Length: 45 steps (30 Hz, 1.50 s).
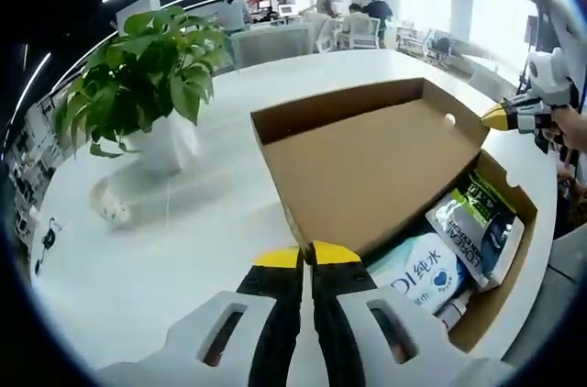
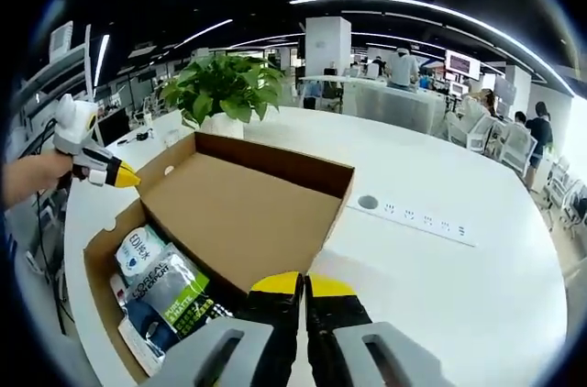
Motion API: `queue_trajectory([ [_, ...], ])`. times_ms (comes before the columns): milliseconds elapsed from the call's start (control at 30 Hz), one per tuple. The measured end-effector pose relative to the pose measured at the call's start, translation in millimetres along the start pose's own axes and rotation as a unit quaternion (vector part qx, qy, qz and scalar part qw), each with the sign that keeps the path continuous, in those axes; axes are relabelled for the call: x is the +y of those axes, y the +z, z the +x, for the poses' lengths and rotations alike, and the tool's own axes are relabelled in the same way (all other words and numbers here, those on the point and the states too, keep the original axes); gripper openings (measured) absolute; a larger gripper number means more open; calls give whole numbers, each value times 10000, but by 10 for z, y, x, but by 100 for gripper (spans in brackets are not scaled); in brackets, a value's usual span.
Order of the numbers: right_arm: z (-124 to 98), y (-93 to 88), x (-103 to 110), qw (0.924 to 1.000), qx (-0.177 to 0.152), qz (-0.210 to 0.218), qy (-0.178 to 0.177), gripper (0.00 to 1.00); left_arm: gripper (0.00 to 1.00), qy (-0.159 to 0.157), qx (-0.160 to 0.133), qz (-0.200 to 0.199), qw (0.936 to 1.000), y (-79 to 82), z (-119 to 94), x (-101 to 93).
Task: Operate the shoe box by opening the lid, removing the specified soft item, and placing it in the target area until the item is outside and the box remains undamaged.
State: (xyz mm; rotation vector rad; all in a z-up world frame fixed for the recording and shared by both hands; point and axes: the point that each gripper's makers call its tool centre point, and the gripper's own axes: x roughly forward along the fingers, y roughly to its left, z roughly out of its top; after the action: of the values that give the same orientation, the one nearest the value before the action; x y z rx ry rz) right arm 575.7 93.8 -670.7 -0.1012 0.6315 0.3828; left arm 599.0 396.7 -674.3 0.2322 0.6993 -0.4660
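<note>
Nearby, potted plant (image 1: pixel 147 84) beside shoe box (image 1: pixel 385 158).

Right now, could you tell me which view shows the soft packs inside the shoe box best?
The right gripper view: the soft packs lie open to the camera beside the raised lid. In the left gripper view the packs show too, but the lid covers part of them.
</note>
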Motion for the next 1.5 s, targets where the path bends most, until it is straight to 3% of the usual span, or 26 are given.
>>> queue_trajectory([
  [400, 60, -11, -34, 9995, 130, 271, 56, 0, 1, -37, 87, -36, 9999, 4, 42, 13],
  [1500, 204, -69, -80, 9986, 339, 389, 69, 0, 1, -28, 138, -183, 9997, -9, 157, 54],
])
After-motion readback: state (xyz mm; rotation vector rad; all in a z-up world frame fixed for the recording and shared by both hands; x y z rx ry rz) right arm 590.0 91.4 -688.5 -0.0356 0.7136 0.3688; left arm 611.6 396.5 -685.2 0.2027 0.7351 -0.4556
